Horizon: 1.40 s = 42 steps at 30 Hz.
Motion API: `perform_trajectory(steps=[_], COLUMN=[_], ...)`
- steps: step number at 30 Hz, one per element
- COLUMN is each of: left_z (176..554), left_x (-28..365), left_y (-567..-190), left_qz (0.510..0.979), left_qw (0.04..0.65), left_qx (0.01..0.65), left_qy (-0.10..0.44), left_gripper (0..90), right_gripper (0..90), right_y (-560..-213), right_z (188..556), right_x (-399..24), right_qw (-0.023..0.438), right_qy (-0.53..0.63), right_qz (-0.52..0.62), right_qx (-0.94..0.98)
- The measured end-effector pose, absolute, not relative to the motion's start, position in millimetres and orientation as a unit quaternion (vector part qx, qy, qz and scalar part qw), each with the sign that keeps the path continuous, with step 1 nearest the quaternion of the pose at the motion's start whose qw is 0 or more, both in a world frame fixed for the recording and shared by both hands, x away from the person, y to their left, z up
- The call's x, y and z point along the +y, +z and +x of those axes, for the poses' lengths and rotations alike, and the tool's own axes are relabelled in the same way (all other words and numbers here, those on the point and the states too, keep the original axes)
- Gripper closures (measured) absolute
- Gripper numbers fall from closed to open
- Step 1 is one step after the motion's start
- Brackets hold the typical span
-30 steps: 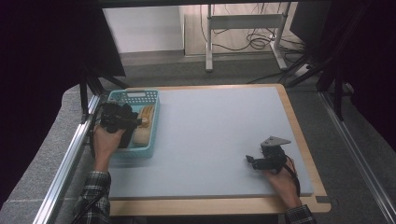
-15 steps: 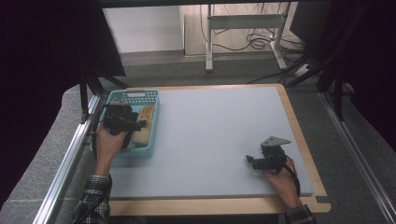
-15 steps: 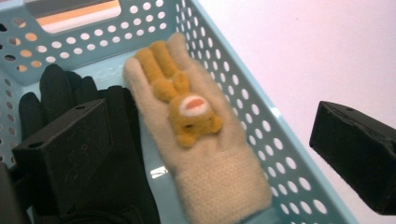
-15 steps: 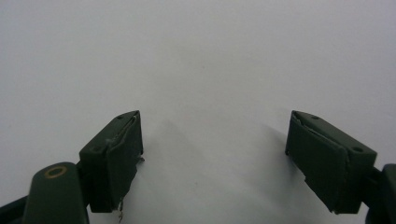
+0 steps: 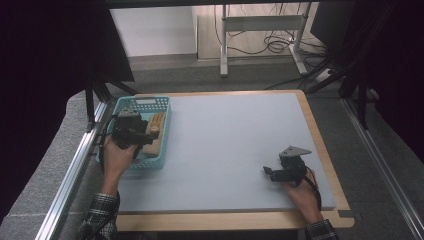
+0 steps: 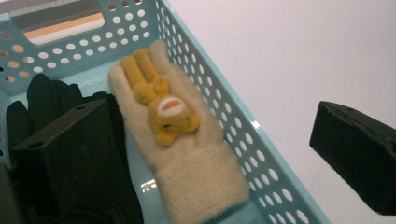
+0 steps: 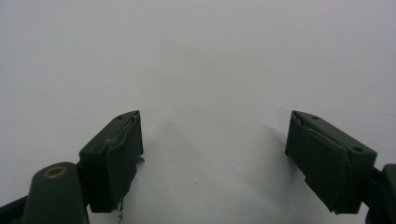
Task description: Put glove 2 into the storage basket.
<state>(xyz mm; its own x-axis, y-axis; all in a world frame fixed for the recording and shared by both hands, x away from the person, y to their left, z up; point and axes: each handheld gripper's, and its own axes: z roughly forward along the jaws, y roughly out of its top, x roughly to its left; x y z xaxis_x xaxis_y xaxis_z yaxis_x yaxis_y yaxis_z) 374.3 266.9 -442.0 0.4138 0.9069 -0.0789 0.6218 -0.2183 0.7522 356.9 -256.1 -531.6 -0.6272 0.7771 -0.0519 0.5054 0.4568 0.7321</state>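
A teal perforated basket (image 5: pixel 145 102) sits at the left edge of the grey mat. In it lies a cream knit glove (image 6: pixel 187 158) with an orange plush animal (image 6: pixel 168 114) on its back, beside a black glove (image 6: pixel 44 95). My left gripper (image 5: pixel 132 122) hovers over the basket, open. In the left gripper view the left gripper (image 6: pixel 201 135) has one jaw over the black glove and the other outside the basket wall (image 6: pixel 243 128), with the cream glove between them. My right gripper (image 5: pixel 269 174) rests low on the mat at the near right; the right gripper (image 7: pixel 212 140) stands open and holds nothing.
The grey mat (image 5: pixel 235 135) covers a wooden table (image 5: pixel 320 125). A metal rail (image 5: pixel 75 170) runs along the left side. A desk frame and cables (image 5: pixel 265 35) stand on the floor beyond the far edge.
My left gripper has drifted slightly toward the near side over the basket. The right gripper has not moved.
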Motion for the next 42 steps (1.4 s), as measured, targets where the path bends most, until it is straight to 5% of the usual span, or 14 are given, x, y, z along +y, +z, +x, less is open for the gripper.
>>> perform_trajectory(steps=[42], left_z=[333], left_x=[253], left_y=[-455], left_qz=[0.769], left_qw=[0.387], left_qx=[0.473], left_qy=[0.19], left_gripper=[0.2], right_gripper=[18.0], right_y=[-532], right_z=[357], right_x=[-256], right_qw=[0.194], right_qy=[0.35], right_qz=[0.386], right_qx=[0.831])
